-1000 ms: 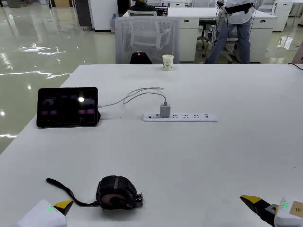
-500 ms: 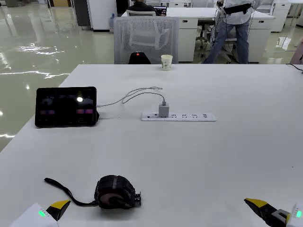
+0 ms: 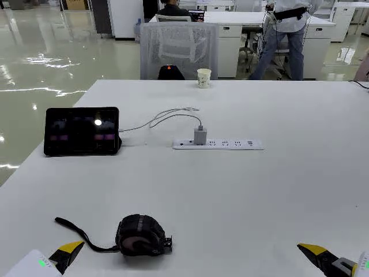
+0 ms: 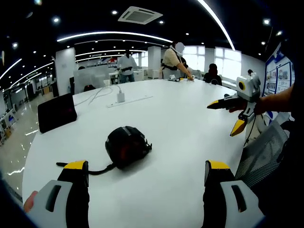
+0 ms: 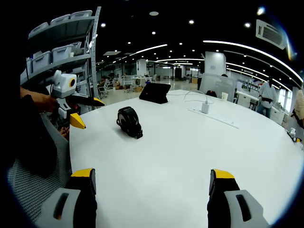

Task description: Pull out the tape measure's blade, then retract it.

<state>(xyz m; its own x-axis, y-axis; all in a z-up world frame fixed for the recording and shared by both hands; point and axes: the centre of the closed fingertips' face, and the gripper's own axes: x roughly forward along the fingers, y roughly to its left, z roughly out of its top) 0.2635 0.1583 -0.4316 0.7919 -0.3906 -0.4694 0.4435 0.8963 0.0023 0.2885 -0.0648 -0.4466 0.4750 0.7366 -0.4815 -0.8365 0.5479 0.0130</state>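
Left gripper [image 4: 145, 167] jaws spread wide, right gripper [image 5: 152, 174] jaws spread wide, both holding nothing, black tape measure [image 3: 141, 235] lying on white table [image 3: 259, 190] between the 2, nearer the left, strap [image 3: 75, 229] trailing toward it.

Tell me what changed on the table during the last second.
Both grippers drew back towards the person: the left gripper a little leftward, the right gripper a little lower. Nothing was gripped; both are open. The round black tape measure lies unmoved on the white table.
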